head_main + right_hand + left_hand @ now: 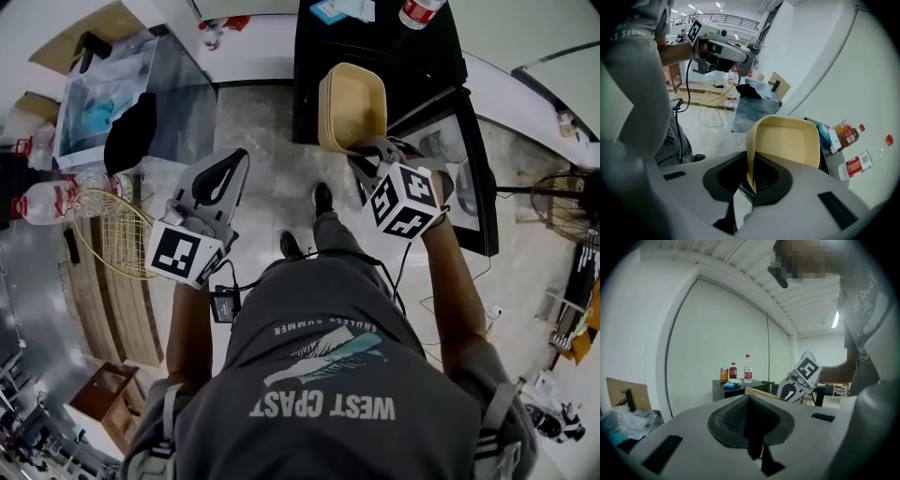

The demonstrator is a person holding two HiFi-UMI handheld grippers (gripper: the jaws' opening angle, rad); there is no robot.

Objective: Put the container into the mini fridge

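Note:
A tan, shallow rectangular container (352,105) hangs on edge in front of the black mini fridge (375,66), whose glass door (466,164) stands open to the right. My right gripper (370,150) is shut on the container's rim. In the right gripper view the container (787,140) rises from between the jaws of the right gripper (750,180). My left gripper (225,178) is held out to the left over the floor, shut and with nothing in it. In the left gripper view the left gripper (751,425) points toward the right gripper (799,383) and the container's edge (757,392).
Bottles (419,11) and a blue cloth (337,9) lie on the fridge top. At left are a glass table (103,94) with a black cloth (131,131), a wire basket (112,234) and water bottles (47,202). A fan (562,197) stands at right.

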